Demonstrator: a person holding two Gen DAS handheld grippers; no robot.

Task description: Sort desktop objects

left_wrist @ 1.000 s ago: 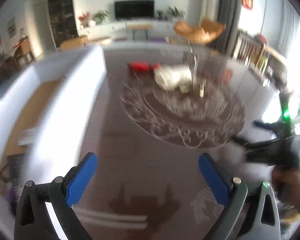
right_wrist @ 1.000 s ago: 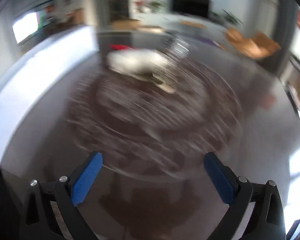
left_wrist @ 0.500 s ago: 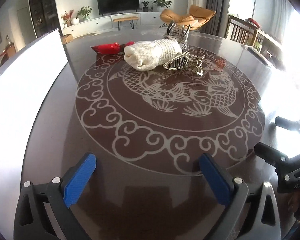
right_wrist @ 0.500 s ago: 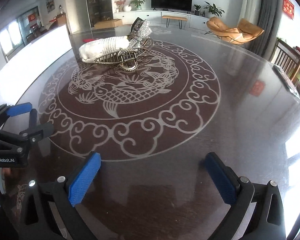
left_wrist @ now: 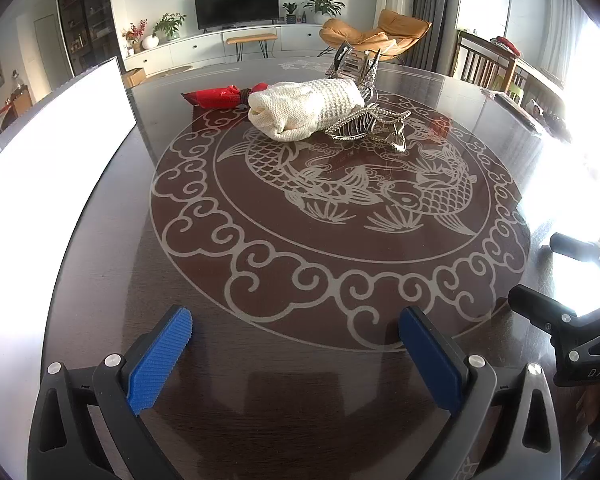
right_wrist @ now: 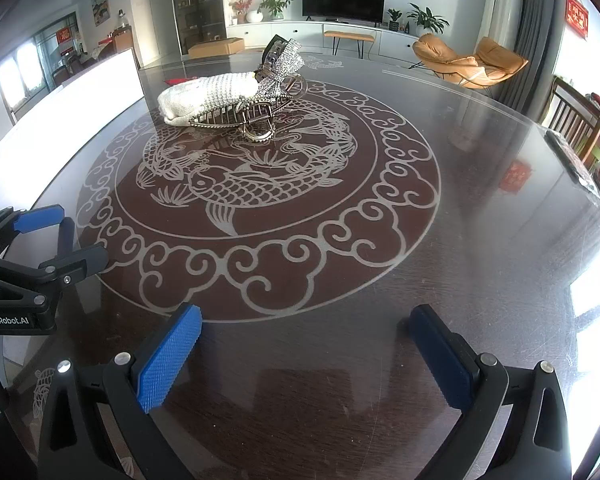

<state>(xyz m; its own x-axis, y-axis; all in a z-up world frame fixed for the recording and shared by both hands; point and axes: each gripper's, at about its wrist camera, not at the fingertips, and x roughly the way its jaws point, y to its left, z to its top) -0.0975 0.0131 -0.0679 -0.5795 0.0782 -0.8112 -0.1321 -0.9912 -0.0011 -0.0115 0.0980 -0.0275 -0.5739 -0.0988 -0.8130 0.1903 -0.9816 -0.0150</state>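
Rolled white knit cloth [left_wrist: 306, 110]: lay far across the table [left_wrist: 300, 400] from both grippers, long axis crosswise; metal hair claw [left_wrist: 370, 128] touching it. Left gripper [left_wrist: 295, 354], right gripper [right_wrist: 306, 354]: jaws spread, empty, neither clearly nearer.

The left tool [left_wrist: 295, 354] hangs low over the near part of the tabletop [left_wrist: 300, 392], its two fingers spread wide, the ribbed blue pads [left_wrist: 159, 360] facing inward with nothing between them. The right tool [right_wrist: 304, 354] sits at a similar height and is likewise wide apart and empty, its blue pads [right_wrist: 167, 360] clear of any surface contact that can be made out. Both point forward over the tabletop, side by side: each shows at the edge of the other's view, the right tool [left_wrist: 568, 312] at the left camera's right border, the left tool [right_wrist: 39, 240] at the right camera's left border.
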